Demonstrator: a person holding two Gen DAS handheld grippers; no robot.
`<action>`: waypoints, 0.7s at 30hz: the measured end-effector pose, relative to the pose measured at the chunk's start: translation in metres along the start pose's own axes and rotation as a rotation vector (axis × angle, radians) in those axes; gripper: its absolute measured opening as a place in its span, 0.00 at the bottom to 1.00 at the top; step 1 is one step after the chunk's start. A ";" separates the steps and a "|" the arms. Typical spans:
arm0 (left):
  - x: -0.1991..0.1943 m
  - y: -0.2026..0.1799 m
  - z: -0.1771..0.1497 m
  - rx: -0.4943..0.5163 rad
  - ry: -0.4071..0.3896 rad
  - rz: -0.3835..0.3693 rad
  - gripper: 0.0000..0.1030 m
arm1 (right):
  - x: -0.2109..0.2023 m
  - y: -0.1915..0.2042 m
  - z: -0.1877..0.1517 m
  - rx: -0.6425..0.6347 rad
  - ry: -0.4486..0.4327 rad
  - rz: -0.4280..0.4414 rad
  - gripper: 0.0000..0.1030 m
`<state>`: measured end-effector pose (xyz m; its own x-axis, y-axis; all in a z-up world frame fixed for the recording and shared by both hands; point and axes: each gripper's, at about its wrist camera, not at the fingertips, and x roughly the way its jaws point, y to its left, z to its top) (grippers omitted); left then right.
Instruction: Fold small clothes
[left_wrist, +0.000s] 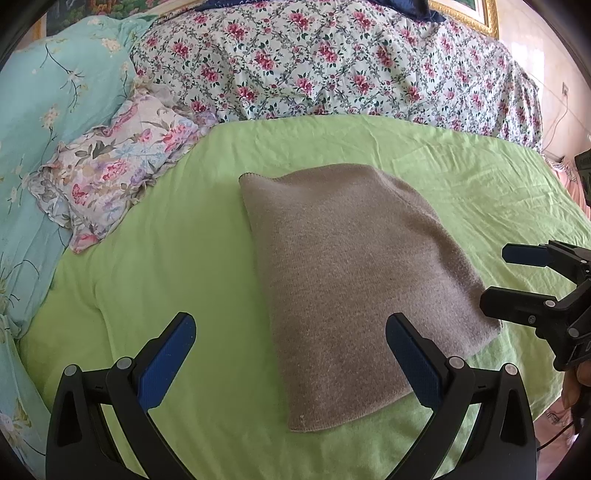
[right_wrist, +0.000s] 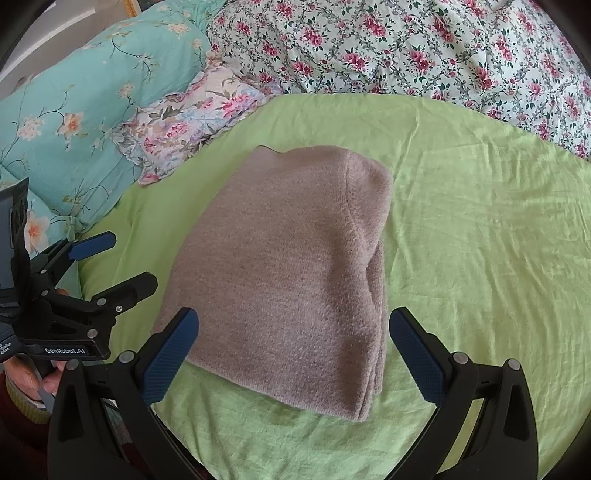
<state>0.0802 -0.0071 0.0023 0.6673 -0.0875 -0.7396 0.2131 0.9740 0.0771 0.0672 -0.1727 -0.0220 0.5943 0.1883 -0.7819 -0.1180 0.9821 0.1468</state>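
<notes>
A taupe knitted garment (left_wrist: 354, 280) lies folded into a compact rectangle on the green sheet (left_wrist: 166, 258). In the right wrist view the garment (right_wrist: 288, 273) shows stacked layers along its right edge. My left gripper (left_wrist: 291, 354) hovers open over the garment's near left corner, with nothing between its blue pads. My right gripper (right_wrist: 295, 350) stands open above the near edge, also holding nothing. Each gripper shows in the other's view: the right gripper (left_wrist: 498, 277) at the garment's right side, the left gripper (right_wrist: 122, 262) at its left side, both open.
A floral pillow (left_wrist: 118, 177) and a turquoise quilt (left_wrist: 55, 110) lie to the left of the green sheet. A white quilt with pink flowers (left_wrist: 332, 62) covers the far side. A hand (right_wrist: 33, 373) holds the left gripper's handle.
</notes>
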 end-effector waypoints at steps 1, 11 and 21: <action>0.000 0.000 0.000 0.000 0.000 0.000 1.00 | 0.001 -0.001 0.001 0.000 0.001 -0.001 1.00; 0.008 0.003 0.011 -0.010 -0.011 0.013 1.00 | 0.010 -0.007 0.010 -0.010 0.004 -0.014 1.00; 0.019 0.011 0.022 -0.024 -0.001 0.034 0.99 | 0.018 -0.015 0.014 -0.005 0.019 -0.028 1.00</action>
<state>0.1111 -0.0021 0.0032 0.6744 -0.0543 -0.7364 0.1733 0.9811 0.0863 0.0913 -0.1839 -0.0300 0.5819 0.1609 -0.7972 -0.1061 0.9869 0.1217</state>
